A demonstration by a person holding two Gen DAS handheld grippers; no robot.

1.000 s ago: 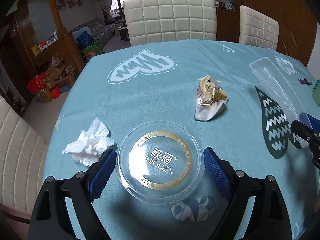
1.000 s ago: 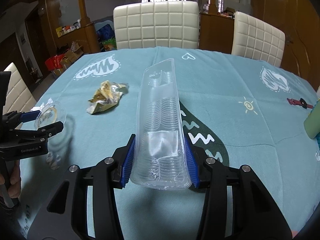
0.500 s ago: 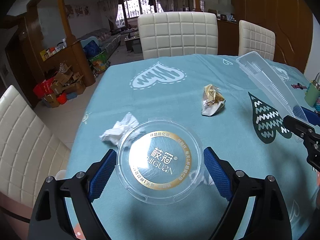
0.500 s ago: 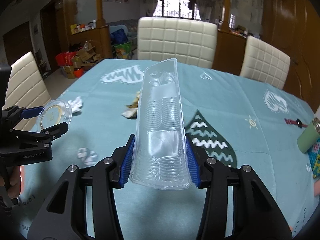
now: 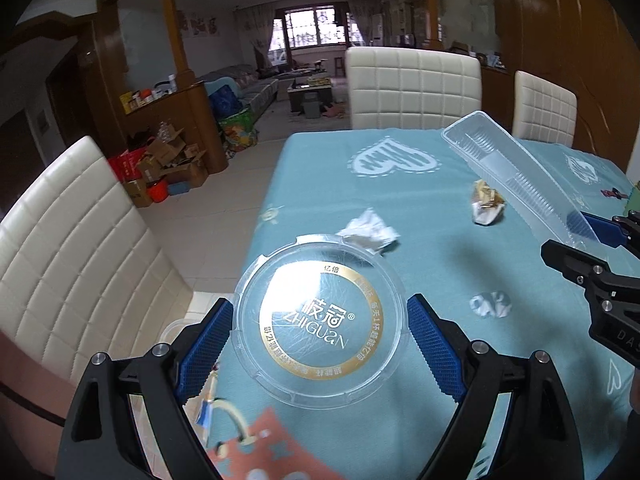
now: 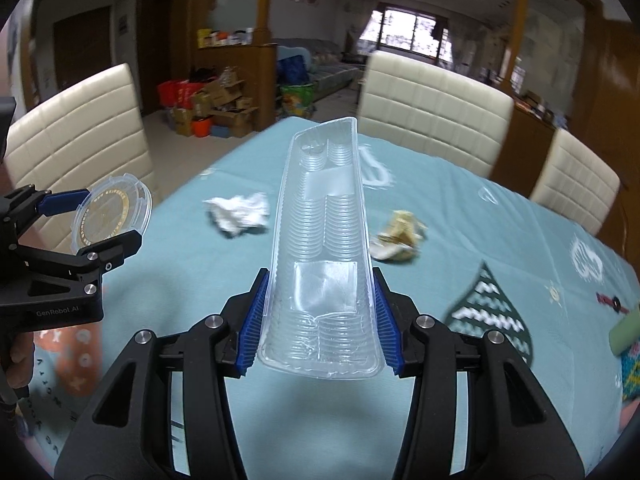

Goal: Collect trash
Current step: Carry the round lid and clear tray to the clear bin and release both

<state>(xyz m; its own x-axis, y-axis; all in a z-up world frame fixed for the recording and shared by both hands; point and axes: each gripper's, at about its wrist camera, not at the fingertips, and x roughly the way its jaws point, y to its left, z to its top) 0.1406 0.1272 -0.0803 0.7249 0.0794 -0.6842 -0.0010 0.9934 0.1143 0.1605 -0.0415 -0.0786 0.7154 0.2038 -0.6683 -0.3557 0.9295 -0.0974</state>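
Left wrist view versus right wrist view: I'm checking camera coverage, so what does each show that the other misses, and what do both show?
Only the left wrist view shows the gold print on the round clear lid face-on, between that gripper's jaws.

Only the right wrist view shows a hand on the left gripper and a green object at the right edge.

Both show the long clear tray clamped in the right gripper, the crumpled tissue, the gold wrapper, the blue tablecloth and the white chairs.
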